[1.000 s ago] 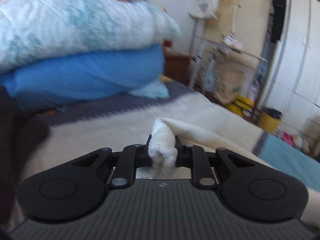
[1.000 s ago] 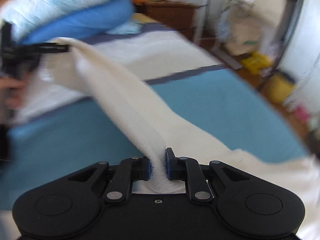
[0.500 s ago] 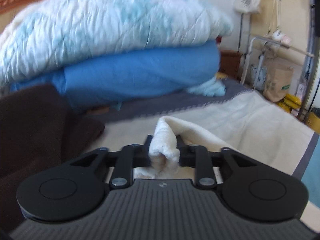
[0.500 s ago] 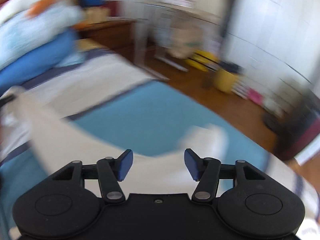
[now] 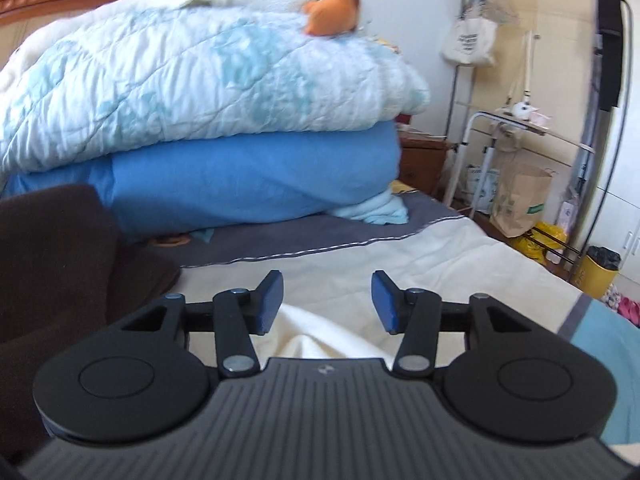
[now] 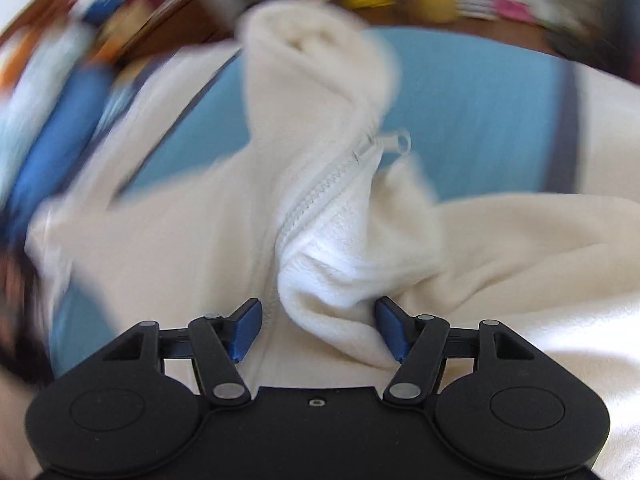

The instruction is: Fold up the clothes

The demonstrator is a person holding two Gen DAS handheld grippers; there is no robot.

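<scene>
**Both grippers have let go of the fleece**

Left gripper (image 5: 327, 300): 1 second ago its fingers pinched a bunched edge of the white fleece (image 6: 340, 264). Its fingers are now parted and opening further, with nothing pressed between them. The released cloth lies slack on the bed (image 5: 420, 256) just below and near the fingertips.

Right gripper (image 6: 316, 328): 1 second ago it was clamped on the far end of the same garment, stretched between the 2 grippers. Half a second ago its fingers stood apart with nothing in them. It now points steeply down at the garment, fingers wide and opening. A thick fold beside the zip (image 6: 328, 188) bulges between them; the right pad may brush it, the left pad is clear.

Position: the fleece lies crumpled across the blue and cream bed cover, zip uppermost, collar end far from the camera.

Assessment: the garment has been dropped, not laid flat. No fold is visible yet. The right gripper appears placed for a fresh grasp near the zip. The right view is blurred at its edges.
</scene>
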